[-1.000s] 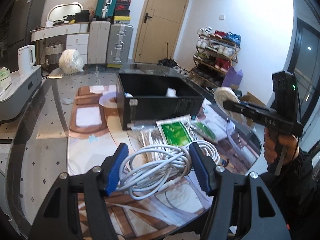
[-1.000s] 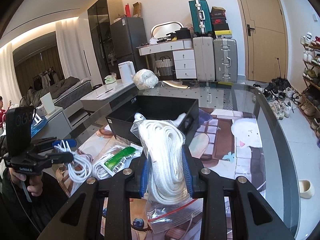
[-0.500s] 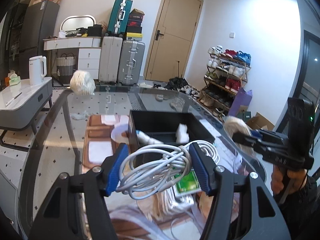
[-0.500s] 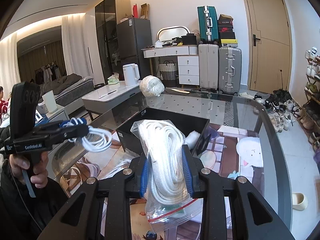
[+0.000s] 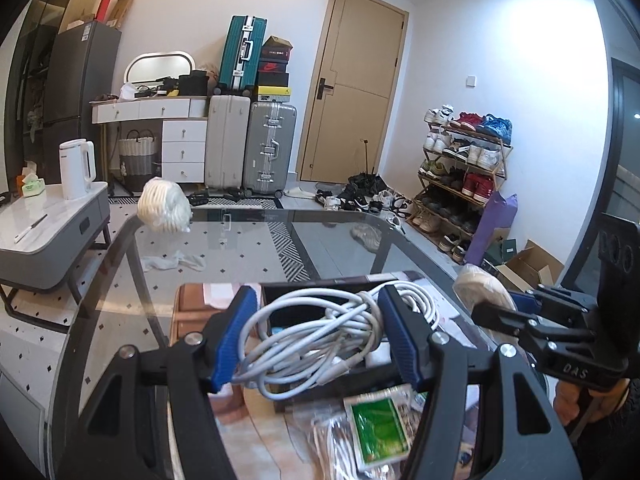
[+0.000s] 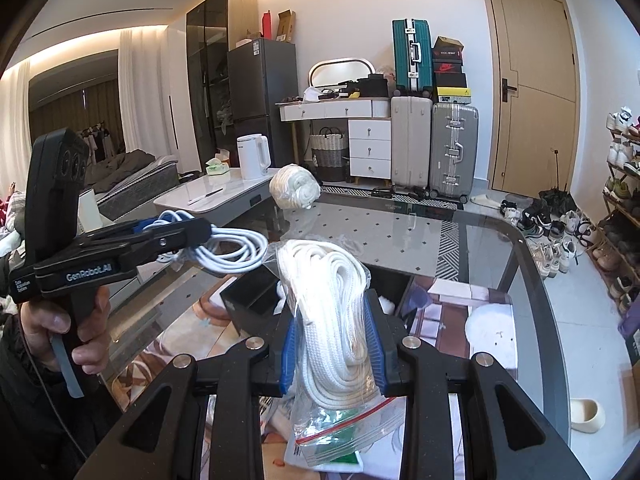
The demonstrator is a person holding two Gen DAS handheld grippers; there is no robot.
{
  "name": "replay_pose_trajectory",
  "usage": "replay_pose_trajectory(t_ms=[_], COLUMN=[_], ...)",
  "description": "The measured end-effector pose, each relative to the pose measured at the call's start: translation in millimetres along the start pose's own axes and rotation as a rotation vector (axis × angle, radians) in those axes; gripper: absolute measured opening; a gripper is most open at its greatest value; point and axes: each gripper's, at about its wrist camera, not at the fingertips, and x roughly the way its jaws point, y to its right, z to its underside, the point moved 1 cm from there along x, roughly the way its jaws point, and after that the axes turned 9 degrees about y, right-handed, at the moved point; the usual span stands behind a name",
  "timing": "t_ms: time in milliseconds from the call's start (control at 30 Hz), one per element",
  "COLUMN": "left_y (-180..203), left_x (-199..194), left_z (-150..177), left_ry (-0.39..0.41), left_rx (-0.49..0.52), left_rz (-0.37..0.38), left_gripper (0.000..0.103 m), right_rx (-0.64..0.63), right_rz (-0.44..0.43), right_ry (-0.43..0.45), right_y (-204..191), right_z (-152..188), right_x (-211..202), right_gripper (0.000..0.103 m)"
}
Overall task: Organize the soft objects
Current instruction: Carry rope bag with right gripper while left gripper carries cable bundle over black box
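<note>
My left gripper (image 5: 318, 334) is shut on a coil of white cable (image 5: 320, 336) and holds it in the air just above the near side of the black box (image 5: 308, 394). It shows from the side in the right wrist view (image 6: 188, 236), with the cable (image 6: 228, 252) hanging out. My right gripper (image 6: 331, 338) is shut on a clear zip bag of white rope (image 6: 332, 320), held above the box (image 6: 252, 300). It appears at the right of the left wrist view (image 5: 496, 314), rope bag (image 5: 482, 288) in its jaws.
The box stands on a glass table (image 5: 240, 248). Bagged cords and a green packet (image 5: 378, 426) lie on the table in front of the box. A white yarn ball (image 5: 164, 206) sits at the table's far left corner. A low side table with a kettle (image 5: 78, 168) stands left.
Both grippers have risen and moved forward over the box with their loads. The left one lifted the cable coil off the table pile; the view tilted up toward the room.
</note>
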Motion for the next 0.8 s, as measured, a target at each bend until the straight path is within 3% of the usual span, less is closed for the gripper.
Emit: replay_pose_trajectory(t_ms=[467,800], left_y=[-3,-2], left_x=[54,91], left_z=[-13,1], left_ry=[0.007,-0.039], left_rx=[0.053,0.101], left_rz=[-0.069,-0.107], left_gripper=[0.063,0.063], right_rx=[0.014,0.039], right_rz=[0.017,0.030], right_ry=[-0.018,-0.081], right_y=[10,20], right_z=[-20,-7], right_x=[46,86], right_gripper=[0.029,0.029])
